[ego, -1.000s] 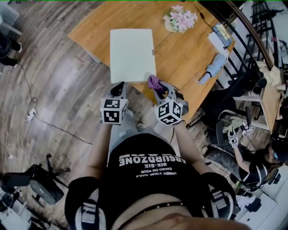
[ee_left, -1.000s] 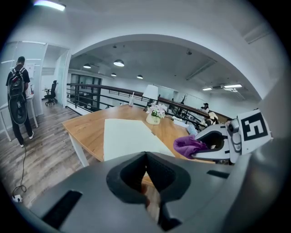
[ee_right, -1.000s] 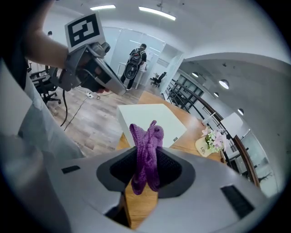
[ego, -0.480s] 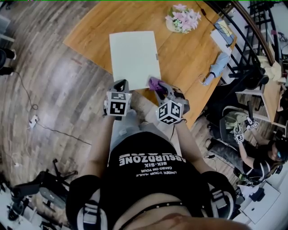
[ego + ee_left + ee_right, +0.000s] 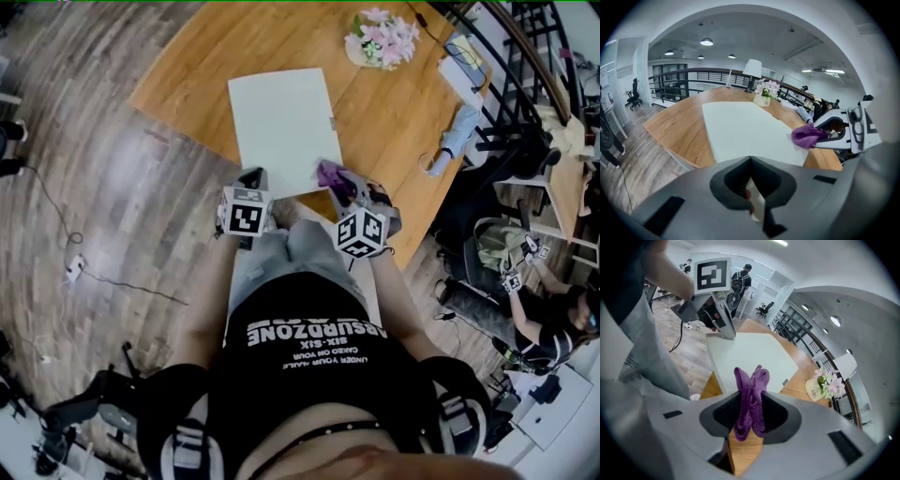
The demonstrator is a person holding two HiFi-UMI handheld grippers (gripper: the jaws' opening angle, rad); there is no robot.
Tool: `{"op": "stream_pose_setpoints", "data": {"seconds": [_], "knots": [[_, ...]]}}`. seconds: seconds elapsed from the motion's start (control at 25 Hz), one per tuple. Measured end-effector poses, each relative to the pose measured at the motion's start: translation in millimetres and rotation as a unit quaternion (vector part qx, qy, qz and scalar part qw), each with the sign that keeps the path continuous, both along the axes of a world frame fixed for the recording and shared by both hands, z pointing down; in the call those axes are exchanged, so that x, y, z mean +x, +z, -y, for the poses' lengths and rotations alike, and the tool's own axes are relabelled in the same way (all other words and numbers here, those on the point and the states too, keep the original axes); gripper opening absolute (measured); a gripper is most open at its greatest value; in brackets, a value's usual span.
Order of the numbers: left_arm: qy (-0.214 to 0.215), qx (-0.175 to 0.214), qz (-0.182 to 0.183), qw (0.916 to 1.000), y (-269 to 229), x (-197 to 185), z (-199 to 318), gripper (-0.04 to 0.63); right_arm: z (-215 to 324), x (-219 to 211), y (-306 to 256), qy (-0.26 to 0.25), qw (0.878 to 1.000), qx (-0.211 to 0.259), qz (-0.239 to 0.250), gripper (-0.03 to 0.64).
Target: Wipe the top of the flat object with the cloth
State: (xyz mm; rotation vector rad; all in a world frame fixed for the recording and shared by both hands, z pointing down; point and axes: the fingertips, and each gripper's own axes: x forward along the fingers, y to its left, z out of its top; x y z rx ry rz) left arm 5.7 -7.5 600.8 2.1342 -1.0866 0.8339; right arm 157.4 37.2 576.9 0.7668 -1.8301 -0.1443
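Note:
A pale flat board [image 5: 281, 122] lies on the wooden table [image 5: 394, 112]. My right gripper [image 5: 339, 180] is shut on a bunched purple cloth [image 5: 329, 174], held over the board's near right corner. In the right gripper view the cloth [image 5: 751, 390] stands up between the jaws, with the board [image 5: 750, 357] beyond. My left gripper [image 5: 251, 178] sits at the board's near left corner, jaws together. Its tips [image 5: 726, 333] touch the board's edge. From the left gripper [image 5: 750, 159] I see the board [image 5: 740, 129] and the cloth [image 5: 808, 135].
A pot of pink flowers [image 5: 380, 39] stands at the table's far right, with a folded umbrella [image 5: 457, 136] and a notebook [image 5: 466, 67] along the right edge. A seated person [image 5: 534, 309] is at the right. Wood floor [image 5: 112, 187] lies to the left.
Both grippers stay at the board's near edge. The right gripper with the cloth has edged slightly forward and right. The left gripper has barely moved.

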Motion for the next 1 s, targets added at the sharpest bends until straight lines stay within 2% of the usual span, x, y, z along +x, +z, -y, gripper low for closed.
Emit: {"op": "stream_pose_setpoints", "data": {"seconds": [0.32, 0.48, 0.72, 1.0], "knots": [[0.020, -0.031, 0.000, 0.9993, 9, -1, 0, 0.015, 7, 0, 2, -0.009, 1.000, 0.001, -0.017, 0.132], [0.034, -0.032, 0.002, 0.9989, 9, 0, 1, 0.015, 12, 0, 2, -0.017, 1.000, 0.001, -0.018, 0.133], [0.034, -0.050, -0.005, 0.9981, 10, -1, 0, 0.015, 28, -1, 3, -0.034, 0.999, 0.003, -0.022, 0.133], [0.050, -0.048, -0.001, 0.9976, 9, -2, 0, 0.015, 51, -6, 2, -0.041, 0.999, 0.003, -0.018, 0.135]]}}
